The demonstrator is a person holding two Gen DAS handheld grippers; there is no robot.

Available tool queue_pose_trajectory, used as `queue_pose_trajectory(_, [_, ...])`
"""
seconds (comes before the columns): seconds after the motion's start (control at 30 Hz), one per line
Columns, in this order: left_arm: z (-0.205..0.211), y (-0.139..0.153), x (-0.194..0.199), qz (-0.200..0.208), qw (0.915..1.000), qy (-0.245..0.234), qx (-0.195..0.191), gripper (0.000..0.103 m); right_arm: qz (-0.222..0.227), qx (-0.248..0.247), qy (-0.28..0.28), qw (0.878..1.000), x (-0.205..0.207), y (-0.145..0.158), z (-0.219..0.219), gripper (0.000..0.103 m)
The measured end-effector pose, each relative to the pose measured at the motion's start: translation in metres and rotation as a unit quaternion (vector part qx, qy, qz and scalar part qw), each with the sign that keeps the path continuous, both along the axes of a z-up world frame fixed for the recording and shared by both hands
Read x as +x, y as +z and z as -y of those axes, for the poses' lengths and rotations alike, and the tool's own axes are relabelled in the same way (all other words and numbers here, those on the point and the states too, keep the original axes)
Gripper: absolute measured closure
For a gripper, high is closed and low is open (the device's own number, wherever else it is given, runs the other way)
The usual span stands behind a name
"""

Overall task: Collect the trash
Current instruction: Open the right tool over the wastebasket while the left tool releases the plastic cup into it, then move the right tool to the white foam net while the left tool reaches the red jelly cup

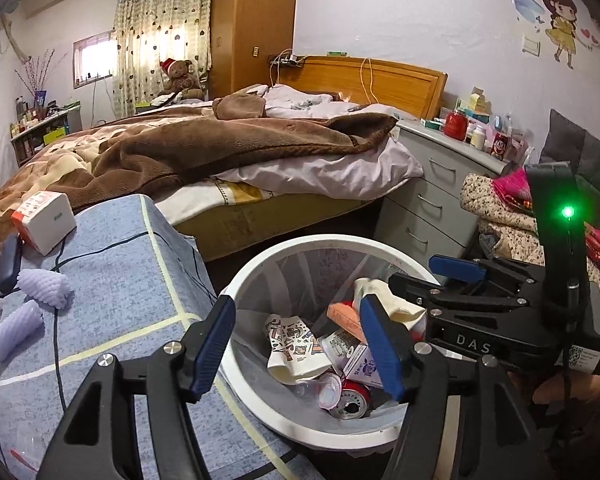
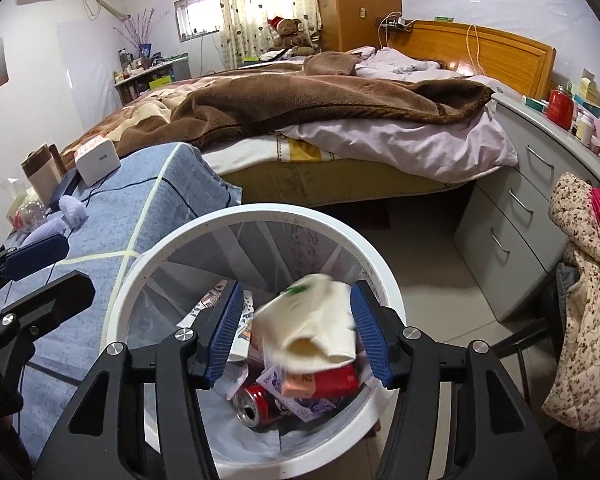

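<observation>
A white round trash bin (image 1: 256, 268) (image 2: 260, 216) stands on the floor beside a blue-covered table. It holds a red can (image 2: 256, 402) (image 1: 352, 398), cartons and wrappers. My right gripper (image 2: 296, 338) is open above the bin. A crumpled cream paper cup (image 2: 316, 330) is between its fingers, blurred, apparently falling free. In the left wrist view the right gripper (image 1: 410, 284) reaches in from the right with the cup (image 1: 388, 300) below it. My left gripper (image 1: 300, 346) is open and empty over the bin's near rim.
The blue table (image 1: 112, 280) carries a white box (image 1: 44, 216), two lilac knitted items (image 1: 46, 288), cables and a cup (image 2: 40, 176). A bed (image 2: 340, 120) lies behind. Grey drawers (image 2: 520, 216) and piled clothes (image 2: 588, 304) are at the right.
</observation>
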State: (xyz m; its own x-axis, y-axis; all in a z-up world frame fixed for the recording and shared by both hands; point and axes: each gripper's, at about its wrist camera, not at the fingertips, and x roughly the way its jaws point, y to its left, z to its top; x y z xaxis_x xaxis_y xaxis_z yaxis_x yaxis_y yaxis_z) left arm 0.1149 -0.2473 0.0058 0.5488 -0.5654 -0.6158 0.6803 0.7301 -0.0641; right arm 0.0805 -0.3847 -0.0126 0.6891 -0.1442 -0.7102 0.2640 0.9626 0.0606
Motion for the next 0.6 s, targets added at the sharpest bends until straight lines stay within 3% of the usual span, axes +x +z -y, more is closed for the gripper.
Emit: queue_pose_trajectory(0.6, [-0.060, 0.019, -0.009, 0.028, 0.9984, 0.047, -0.016, 0.036, 0.045, -0.009, 0.020, 0.999, -0.004, 0.021, -0.032, 0.046])
